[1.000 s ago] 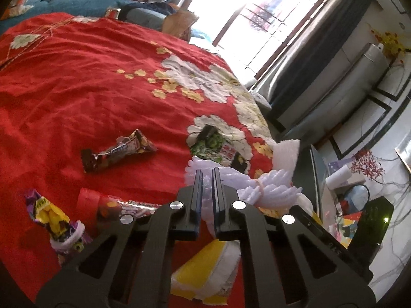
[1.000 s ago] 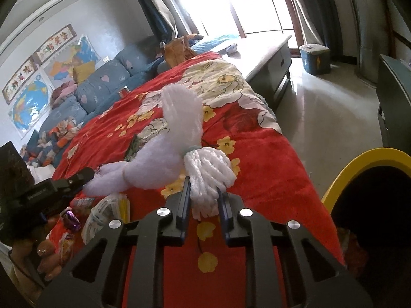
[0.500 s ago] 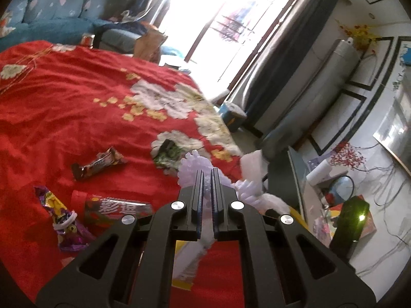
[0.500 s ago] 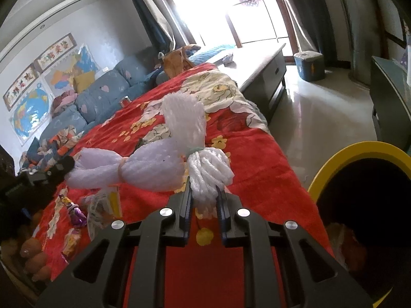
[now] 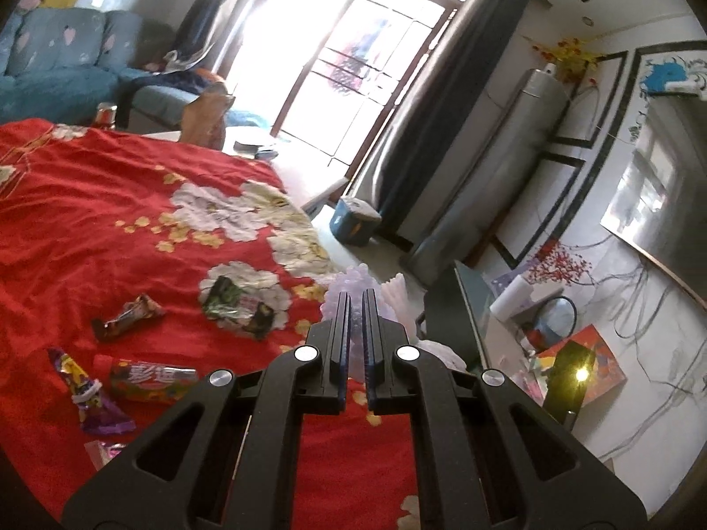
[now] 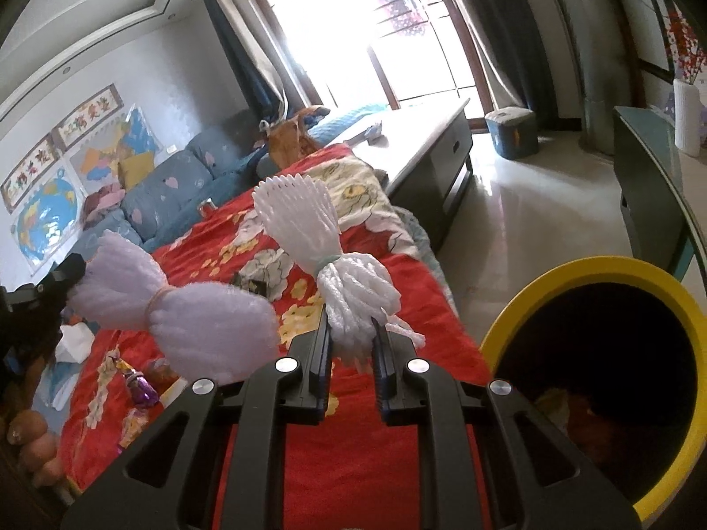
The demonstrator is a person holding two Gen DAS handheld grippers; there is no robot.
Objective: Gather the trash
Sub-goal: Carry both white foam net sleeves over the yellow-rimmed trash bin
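Note:
My right gripper (image 6: pixel 350 324) is shut on a white foam net sleeve (image 6: pixel 324 249), tied in the middle, held above the red floral blanket (image 6: pixel 389 455). My left gripper (image 5: pixel 357 304) is shut on a pale lilac foam net sleeve (image 5: pixel 355 280); in the right wrist view that lilac sleeve (image 6: pixel 185 313) hangs in the air from the left gripper's fingers (image 6: pixel 66 271) at the far left. A yellow-rimmed bin (image 6: pixel 592 265) with a dark inside stands at the lower right, beside the blanket's edge. Several snack wrappers (image 5: pixel 128 316) lie on the blanket.
A green-black wrapper (image 5: pixel 234 307), a red packet (image 5: pixel 152 380) and a purple wrapper (image 5: pixel 88 393) lie on the blanket (image 5: pixel 110 221). A blue sofa (image 5: pixel 57 79) stands behind, a blue box (image 5: pixel 353 221) on the floor, a dark cabinet (image 6: pixel 654 194) at the right. A hand (image 6: pixel 31 446) shows at lower left.
Both grippers have risen with their foam sleeves, now clear of the blanket. The yellow bin has come further into the right wrist view.

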